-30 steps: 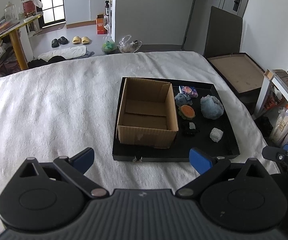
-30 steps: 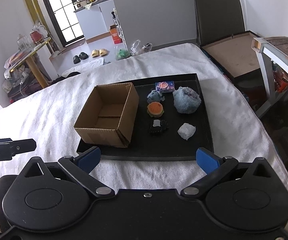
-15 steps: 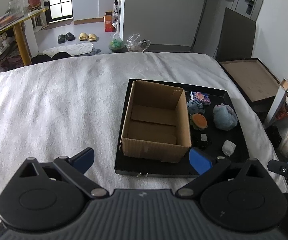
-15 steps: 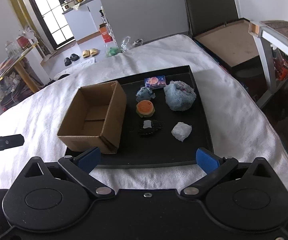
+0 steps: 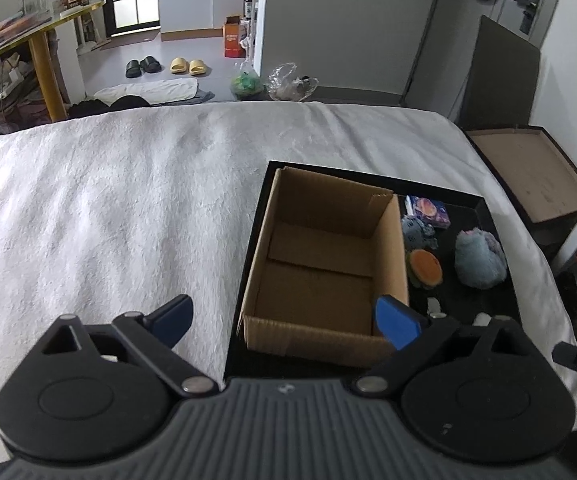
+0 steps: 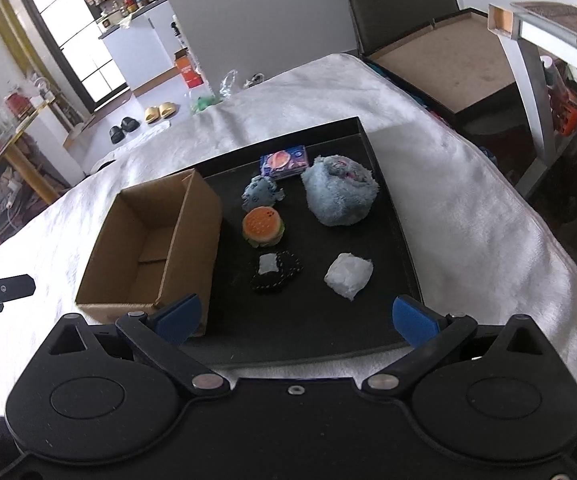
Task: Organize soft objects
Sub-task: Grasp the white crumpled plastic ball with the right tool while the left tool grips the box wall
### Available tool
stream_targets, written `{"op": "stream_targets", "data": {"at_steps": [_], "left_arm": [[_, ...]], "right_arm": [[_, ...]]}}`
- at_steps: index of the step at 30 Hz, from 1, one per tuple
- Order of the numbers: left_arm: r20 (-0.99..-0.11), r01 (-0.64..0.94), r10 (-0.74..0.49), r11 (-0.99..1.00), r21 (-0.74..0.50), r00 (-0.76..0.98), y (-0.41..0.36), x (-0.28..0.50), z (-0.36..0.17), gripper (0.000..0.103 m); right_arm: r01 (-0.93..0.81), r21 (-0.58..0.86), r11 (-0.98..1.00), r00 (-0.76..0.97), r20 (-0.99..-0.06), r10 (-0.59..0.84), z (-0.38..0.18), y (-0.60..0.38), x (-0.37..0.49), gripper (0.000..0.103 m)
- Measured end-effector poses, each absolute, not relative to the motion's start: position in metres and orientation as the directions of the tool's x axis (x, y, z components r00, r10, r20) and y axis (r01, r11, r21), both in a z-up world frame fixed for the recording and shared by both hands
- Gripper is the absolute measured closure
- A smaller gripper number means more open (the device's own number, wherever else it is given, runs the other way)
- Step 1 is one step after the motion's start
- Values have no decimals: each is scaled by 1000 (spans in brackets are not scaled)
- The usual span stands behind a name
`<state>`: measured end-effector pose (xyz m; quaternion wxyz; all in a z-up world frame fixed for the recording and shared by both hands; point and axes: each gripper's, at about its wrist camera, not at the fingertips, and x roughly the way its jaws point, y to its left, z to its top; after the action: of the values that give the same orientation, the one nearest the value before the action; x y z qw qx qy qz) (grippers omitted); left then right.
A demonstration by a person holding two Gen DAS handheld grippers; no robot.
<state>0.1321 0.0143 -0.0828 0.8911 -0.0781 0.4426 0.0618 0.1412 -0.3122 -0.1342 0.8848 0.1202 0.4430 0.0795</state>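
Cardboard box [image 6: 152, 246]: open-topped, nothing visible inside, standing in the left part of the black tray [image 6: 402, 240], close to the tray's left and near rims.
Soft objects: all on the tray floor right of the box, none touching it. Burger plush [image 6: 263, 226] sits just beside the box wall; small blue plush [image 6: 259, 194] behind it; printed packet [image 6: 284, 161] near the far rim; large blue fluffy toy [image 6: 340, 196] toward the right rim; black knitted piece [image 6: 276, 272] and white wad [image 6: 348, 275] nearest the front.
Open room: bare tray floor lies between the white wad and the near rim, and between the two columns of objects. White blanket [image 5: 108, 208] spreads wide to the left of the tray.
Left gripper [image 5: 284, 318]: fingers spread apart, nothing between them, hovering over the box's near wall.
Right gripper [image 6: 294, 318]: fingers spread apart, holding nothing, above the tray's near rim.
Change from earlier frames: both grippers have closed in on the tray; the left view now has the box partly between its fingertips, where before the tray's front edge lay beyond them. Objects have not shifted.
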Motion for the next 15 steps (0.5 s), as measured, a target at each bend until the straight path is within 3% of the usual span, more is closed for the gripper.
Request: {"op": "stream_targets", "data": {"at_steps": [4, 15], "left_arm": [[-802, -210, 58, 974, -85, 595, 19, 149, -94, 6], [-829, -293, 104, 953, -75, 549, 35, 185, -128, 21]], "right_arm": [[-8, 293, 956, 600, -764, 239, -146, -319, 154, 2], [35, 313, 949, 562, -791, 240, -186, -327, 194, 9]]}}
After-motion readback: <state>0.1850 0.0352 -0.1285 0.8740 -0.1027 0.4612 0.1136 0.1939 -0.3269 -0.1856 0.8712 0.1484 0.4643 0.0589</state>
